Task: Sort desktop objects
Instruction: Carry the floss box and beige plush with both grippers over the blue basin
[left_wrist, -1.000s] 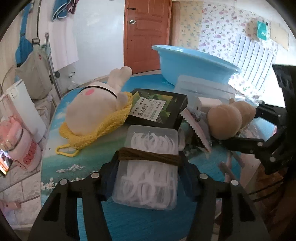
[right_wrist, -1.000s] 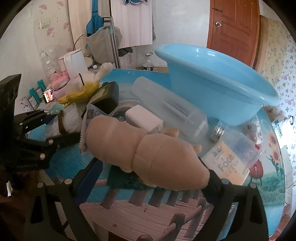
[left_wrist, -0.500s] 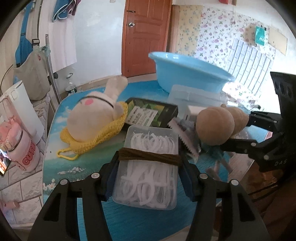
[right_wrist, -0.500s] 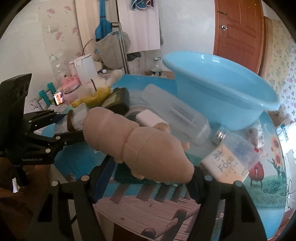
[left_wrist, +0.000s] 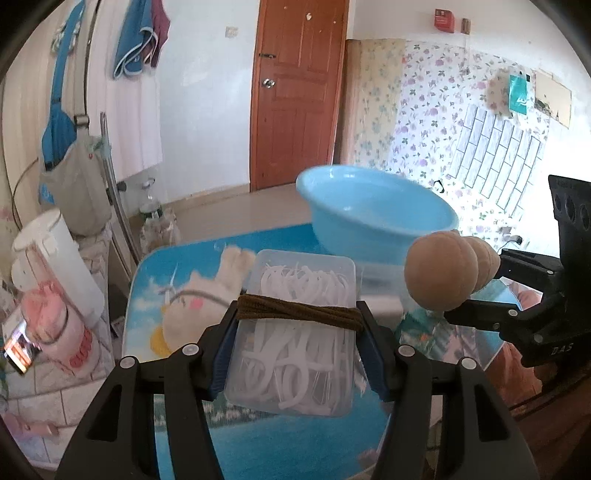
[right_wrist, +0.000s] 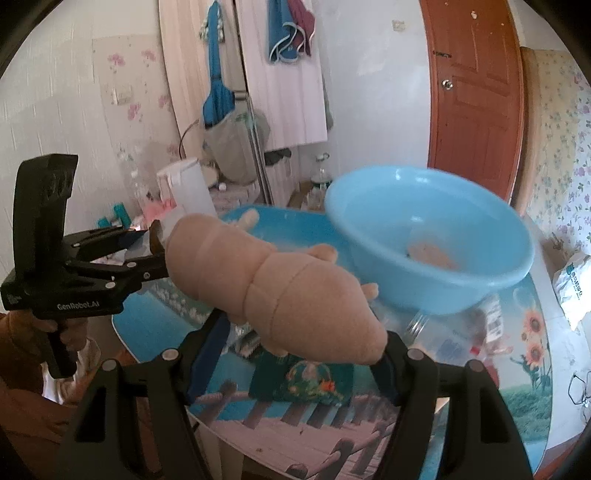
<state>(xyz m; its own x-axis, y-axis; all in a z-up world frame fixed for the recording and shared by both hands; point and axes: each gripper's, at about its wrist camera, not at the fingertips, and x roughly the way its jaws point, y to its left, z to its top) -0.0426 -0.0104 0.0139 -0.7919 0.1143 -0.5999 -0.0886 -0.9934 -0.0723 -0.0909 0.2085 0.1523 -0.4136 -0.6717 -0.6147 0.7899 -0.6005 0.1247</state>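
Observation:
My left gripper (left_wrist: 295, 343) is shut on a clear plastic box of white floss picks (left_wrist: 295, 332) bound with a brown band, held well above the table. My right gripper (right_wrist: 295, 347) is shut on a tan segmented plush toy (right_wrist: 273, 288), also lifted; the plush shows at the right of the left wrist view (left_wrist: 443, 273). A large light-blue basin (right_wrist: 436, 236) stands on the table behind the plush and also shows in the left wrist view (left_wrist: 376, 218). A tan object lies inside it. The left gripper shows at the left of the right wrist view (right_wrist: 147, 251).
A white rabbit plush (left_wrist: 199, 299) on a yellow knit piece lies on the picture-printed table (left_wrist: 280, 443). A clear bottle (right_wrist: 424, 321) and small packets lie by the basin. A white kettle (left_wrist: 48, 258) and a pink cup (left_wrist: 59, 332) stand off to the left.
Both grippers have risen with their loads, so the table and its clutter have dropped lower in view and the basin's inside now shows.

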